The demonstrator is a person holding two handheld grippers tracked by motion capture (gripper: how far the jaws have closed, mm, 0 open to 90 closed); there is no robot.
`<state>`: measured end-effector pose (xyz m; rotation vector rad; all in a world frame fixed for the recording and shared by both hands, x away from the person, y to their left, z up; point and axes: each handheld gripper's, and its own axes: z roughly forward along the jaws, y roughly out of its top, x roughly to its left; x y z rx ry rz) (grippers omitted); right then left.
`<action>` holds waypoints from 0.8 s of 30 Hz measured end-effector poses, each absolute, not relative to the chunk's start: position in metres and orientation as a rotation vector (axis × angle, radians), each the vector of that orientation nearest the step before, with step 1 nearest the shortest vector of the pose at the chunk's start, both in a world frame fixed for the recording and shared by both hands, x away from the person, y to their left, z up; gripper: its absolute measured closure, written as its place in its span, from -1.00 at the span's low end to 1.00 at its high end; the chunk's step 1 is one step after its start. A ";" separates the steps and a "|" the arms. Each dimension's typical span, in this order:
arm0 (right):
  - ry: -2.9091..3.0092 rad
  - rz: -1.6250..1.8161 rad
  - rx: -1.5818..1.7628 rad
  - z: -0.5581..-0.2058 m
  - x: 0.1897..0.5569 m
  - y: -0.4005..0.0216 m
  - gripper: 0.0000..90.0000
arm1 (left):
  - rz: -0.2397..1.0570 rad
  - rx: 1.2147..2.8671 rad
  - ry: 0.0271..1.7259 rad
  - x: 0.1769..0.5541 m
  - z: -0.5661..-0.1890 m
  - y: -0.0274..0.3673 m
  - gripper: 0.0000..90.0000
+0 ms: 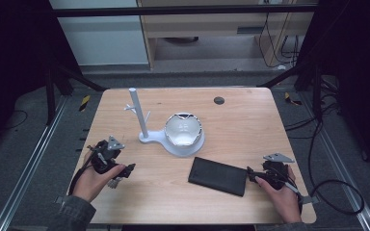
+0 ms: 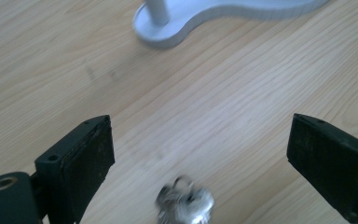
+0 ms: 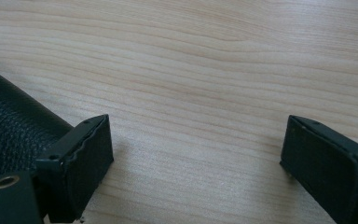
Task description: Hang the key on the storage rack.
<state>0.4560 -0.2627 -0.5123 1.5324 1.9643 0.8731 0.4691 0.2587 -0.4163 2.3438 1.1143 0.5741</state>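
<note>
Wooden bench [image 1: 241, 120] occupies centre of high view. White stand [image 1: 173, 137], upright post with small pegs and bowl-shaped tray, sits at centre. Black leather wallet [image 1: 218, 176] lies flat at lower centre-right, long axis left to right, slightly tilted; right gripper [image 1: 256, 176] just beside its right end, fingers spread, nothing between. Left gripper [image 1: 124, 169] at lower left, fingers spread wide. Key bunch [image 2: 185, 204] lies between them at bottom centre of left gripper view, blurred, orientation unclear. Left gripper nearer to keys, likely next grasp.
</note>
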 end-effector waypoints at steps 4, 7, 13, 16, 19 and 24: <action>1.964 0.872 1.533 -0.512 0.456 -0.263 -0.80 | 0.584 2.381 1.152 0.460 -0.421 0.273 -0.82; 1.962 0.872 1.533 -0.512 0.455 -0.262 -0.80 | 0.536 2.419 1.180 0.456 -0.426 0.281 -0.79; 1.961 0.871 1.534 -0.512 0.454 -0.262 -0.80 | 0.446 2.527 1.177 0.452 -0.442 0.281 -0.52; 1.962 0.872 1.534 -0.512 0.454 -0.262 -0.80 | 0.414 2.549 1.203 0.454 -0.449 0.280 -0.30; 1.963 0.872 1.533 -0.512 0.454 -0.262 -0.80 | 0.394 2.566 1.212 0.454 -0.454 0.278 -0.12; 1.962 0.873 1.534 -0.512 0.454 -0.262 -0.80 | 0.353 2.572 1.218 0.454 -0.458 0.278 0.12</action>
